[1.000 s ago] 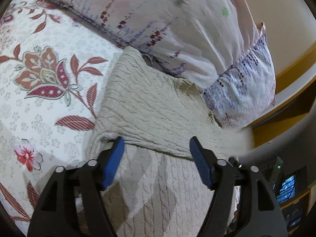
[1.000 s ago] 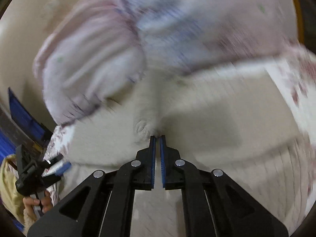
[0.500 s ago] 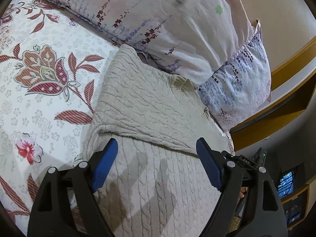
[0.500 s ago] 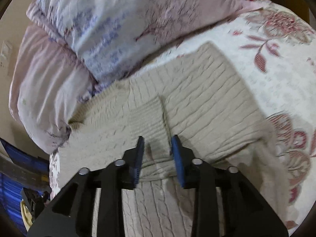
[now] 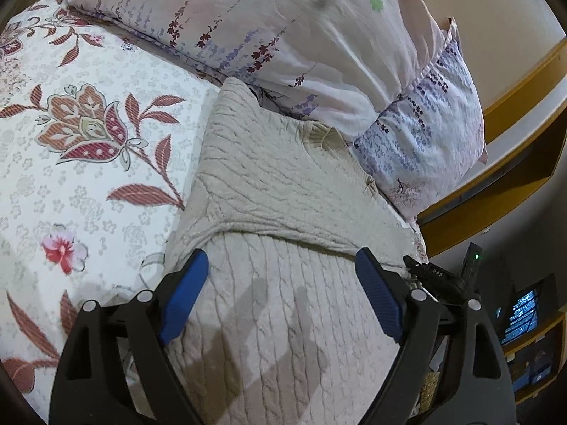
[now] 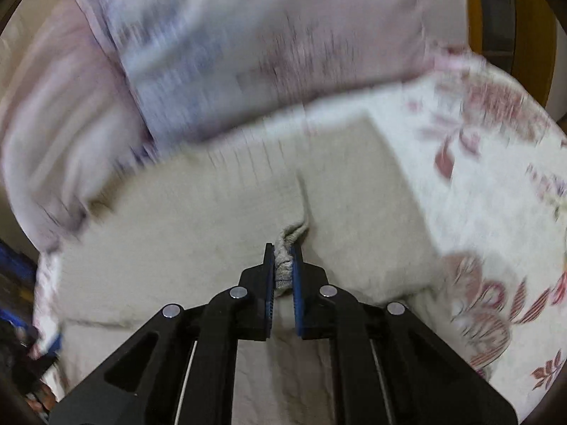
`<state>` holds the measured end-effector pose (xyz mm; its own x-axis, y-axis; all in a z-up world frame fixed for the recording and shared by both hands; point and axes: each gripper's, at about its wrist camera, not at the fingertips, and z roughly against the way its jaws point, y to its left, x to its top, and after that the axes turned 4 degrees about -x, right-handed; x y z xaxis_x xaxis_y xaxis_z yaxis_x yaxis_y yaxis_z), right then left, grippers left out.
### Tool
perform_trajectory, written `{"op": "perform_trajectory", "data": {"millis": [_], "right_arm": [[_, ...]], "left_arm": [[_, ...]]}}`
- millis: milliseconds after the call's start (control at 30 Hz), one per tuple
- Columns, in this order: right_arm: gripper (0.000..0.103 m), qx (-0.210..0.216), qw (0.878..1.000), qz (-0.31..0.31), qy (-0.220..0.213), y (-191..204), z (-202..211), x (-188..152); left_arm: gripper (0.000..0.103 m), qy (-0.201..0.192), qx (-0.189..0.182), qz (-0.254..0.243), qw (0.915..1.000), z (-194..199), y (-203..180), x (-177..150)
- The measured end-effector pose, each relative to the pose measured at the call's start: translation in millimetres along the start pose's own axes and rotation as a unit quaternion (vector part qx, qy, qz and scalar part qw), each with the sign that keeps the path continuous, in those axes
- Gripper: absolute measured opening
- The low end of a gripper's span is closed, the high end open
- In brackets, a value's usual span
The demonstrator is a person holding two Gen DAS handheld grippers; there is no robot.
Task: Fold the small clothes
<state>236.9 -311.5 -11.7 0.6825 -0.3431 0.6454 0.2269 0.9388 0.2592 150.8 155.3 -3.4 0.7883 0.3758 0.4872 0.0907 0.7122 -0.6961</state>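
R gripper (image 6: 282, 265) pinches bunched cable-knit beige sweater (image 6: 219, 219); L gripper (image 5: 281, 276) opening, empty.

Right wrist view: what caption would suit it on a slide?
The right gripper pinches a bunched fold of a beige knit sweater lying on a floral bedspread by pillows.

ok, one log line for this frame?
left gripper: opening, over sweater, nothing pinched | right gripper: shut on sweater fold | surface: floral bedsheet
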Motion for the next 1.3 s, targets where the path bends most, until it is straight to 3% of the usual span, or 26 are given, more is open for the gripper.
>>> {"op": "perform_trajectory", "data": {"millis": [133, 267, 400, 500, 667, 733, 833, 933, 1100, 1300], "right_arm": [[0.042, 0.049, 0.998, -0.022, -0.012, -14, 32, -3], [0.043, 0.083, 0.996, -0.025, -0.011, -31, 61, -17], [0.043, 0.088, 0.995, -0.037, 0.008, -60, 84, -42], [0.043, 0.079, 0.995, -0.049, 0.022, -85, 96, -65], [0.043, 0.095, 0.991, -0.064, 0.066, -115, 105, -102], [0.043, 0.123, 0.988, -0.067, 0.073, -120, 109, -114], [0.031, 0.171, 0.978, -0.065, 0.099, -120, 116, -134], [0.026, 0.207, 0.97, -0.057, 0.116, -116, 127, -153], [0.019, 0.228, 0.964, -0.036, 0.133, -110, 144, -173], [0.015, 0.229, 0.962, -0.017, 0.145, -102, 148, -180]], "left_arm": [[0.085, 0.002, -0.01, 0.002, 0.9999, 16, 4, -9], [0.083, -0.007, -0.014, -0.005, 0.9999, 43, 8, -19], [0.083, -0.006, -0.017, 0.009, 0.9998, 64, 18, -35], [0.073, 0.0, -0.024, 0.021, 0.9995, 72, 23, -49], [0.068, 0.012, -0.044, 0.011, 0.9989, 82, 12, -77], [0.061, 0.019, -0.051, 0.007, 0.9985, 83, 7, -88], [0.054, 0.032, -0.071, 0.007, 0.997, 85, 0, -106], [0.048, 0.046, -0.094, 0.022, 0.9942, 87, -3, -120], [0.047, 0.066, -0.106, 0.035, 0.9916, 92, -8, -139], [0.036, 0.09, -0.094, 0.032, 0.991, 94, -9, -154]]}}
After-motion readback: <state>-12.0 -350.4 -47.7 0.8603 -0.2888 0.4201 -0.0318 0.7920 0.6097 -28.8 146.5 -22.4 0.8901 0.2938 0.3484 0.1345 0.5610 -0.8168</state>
